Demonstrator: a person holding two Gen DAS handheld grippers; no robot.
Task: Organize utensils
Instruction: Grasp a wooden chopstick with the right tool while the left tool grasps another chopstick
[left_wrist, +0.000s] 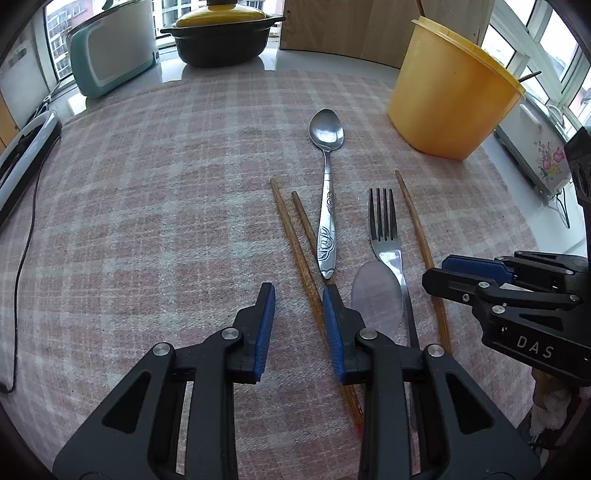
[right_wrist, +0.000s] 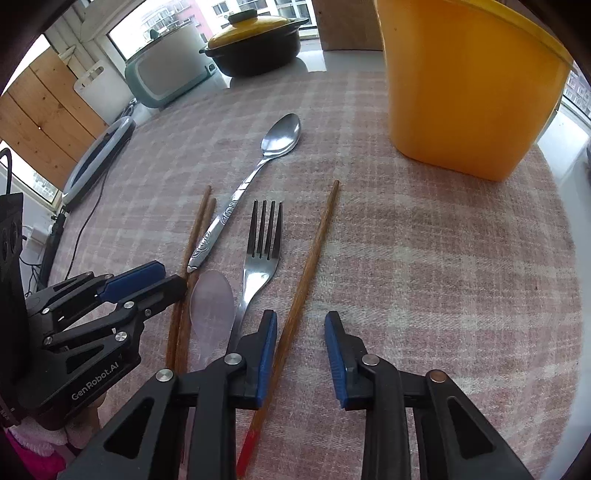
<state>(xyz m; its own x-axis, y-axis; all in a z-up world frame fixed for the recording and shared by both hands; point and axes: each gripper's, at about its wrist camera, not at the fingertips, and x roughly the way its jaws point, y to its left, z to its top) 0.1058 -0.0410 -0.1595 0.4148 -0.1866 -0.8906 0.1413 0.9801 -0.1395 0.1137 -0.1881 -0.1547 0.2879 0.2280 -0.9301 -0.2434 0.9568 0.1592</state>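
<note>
On a pink checked cloth (left_wrist: 147, 221) lie a metal spoon (left_wrist: 327, 221), a fork (left_wrist: 384, 229), a clear plastic spoon (left_wrist: 376, 295), a pair of wooden chopsticks (left_wrist: 295, 240) and a single chopstick (left_wrist: 417, 229). My left gripper (left_wrist: 300, 325) is open low over the cloth; the pair runs just inside its right pad. My right gripper (right_wrist: 301, 332) is open, the single chopstick (right_wrist: 314, 251) running along the inside of its left pad; nothing presses from the other side. A yellow container (left_wrist: 450, 99) stands at the far right.
A black pot with a yellow lid (left_wrist: 221, 37), a teal and white appliance (left_wrist: 110, 55) and a wooden board (left_wrist: 351, 26) line the back. A ring-shaped lamp (left_wrist: 22, 155) and its cable (left_wrist: 26, 258) lie at the left edge. A floral appliance (left_wrist: 535, 155) stands off the right.
</note>
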